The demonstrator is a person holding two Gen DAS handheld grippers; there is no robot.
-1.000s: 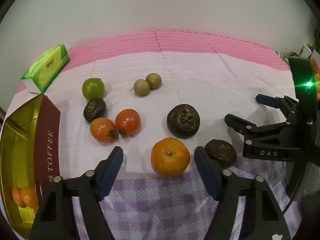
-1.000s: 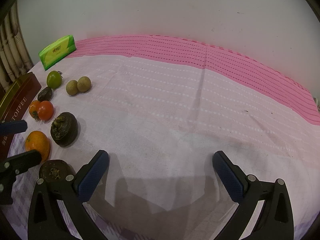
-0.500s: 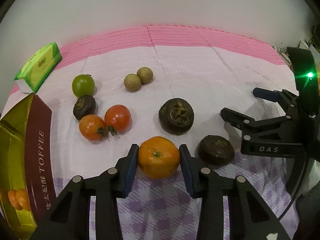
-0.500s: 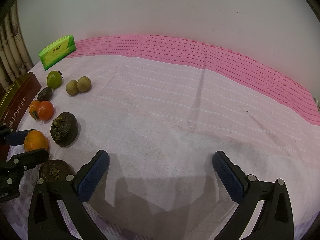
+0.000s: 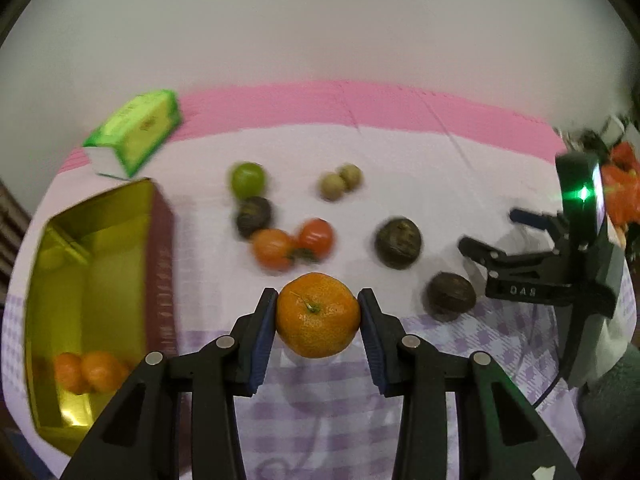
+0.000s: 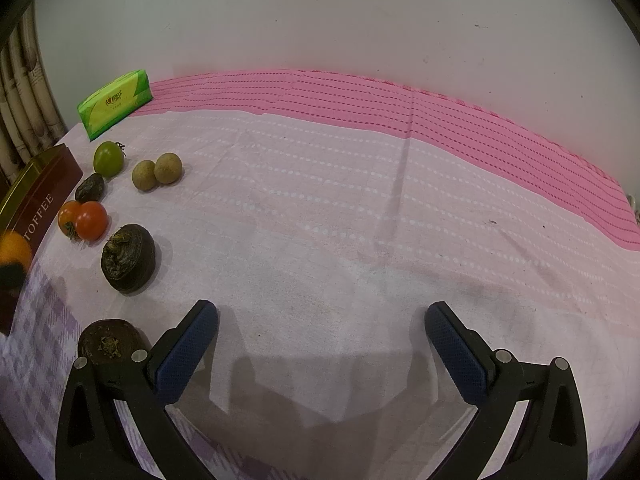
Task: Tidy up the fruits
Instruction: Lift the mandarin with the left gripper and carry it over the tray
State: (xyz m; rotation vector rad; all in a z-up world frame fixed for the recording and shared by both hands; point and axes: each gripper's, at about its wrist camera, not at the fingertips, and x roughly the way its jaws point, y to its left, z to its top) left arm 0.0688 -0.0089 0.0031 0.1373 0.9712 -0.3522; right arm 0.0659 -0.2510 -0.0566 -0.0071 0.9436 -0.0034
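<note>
— Left wrist view first?
— Left tongs [image 5: 318, 316] clenched on the orange [image 5: 318, 315], both blue pads pressed to its sides, stem facing the camera. Looks lifted off the checked cloth [image 5: 320, 420], though hard to be sure. To the left, an open gold tin [image 5: 92, 248] with two small oranges [image 5: 86, 372] in its near corner. Beyond the tongs: two red tomatoes [image 5: 294, 242] touching, a small dark fruit [image 5: 254, 216] and a green one [image 5: 248, 179] behind them, two tan round fruits [image 5: 340, 182] side by side. Two larger dark brown fruits [image 5: 398, 242] to the right, apart from each other. Green packet [image 5: 134, 132] at the far left edge. Much of it blurred.
— And the other tongs there?
— Right tongs [image 5: 496, 232] at the right edge, spread, nothing between.
— Right wrist view?
— Right tongs [image 6: 320, 340] released wide over bare surface [image 6: 360, 220]. Nearest dark fruit [image 6: 108, 344] just beside the left finger, partly hidden by it. Same orange [image 6: 14, 250] blurred at the far left, in front of the tin's brown "TOFFEE" side [image 6: 44, 204].
</note>
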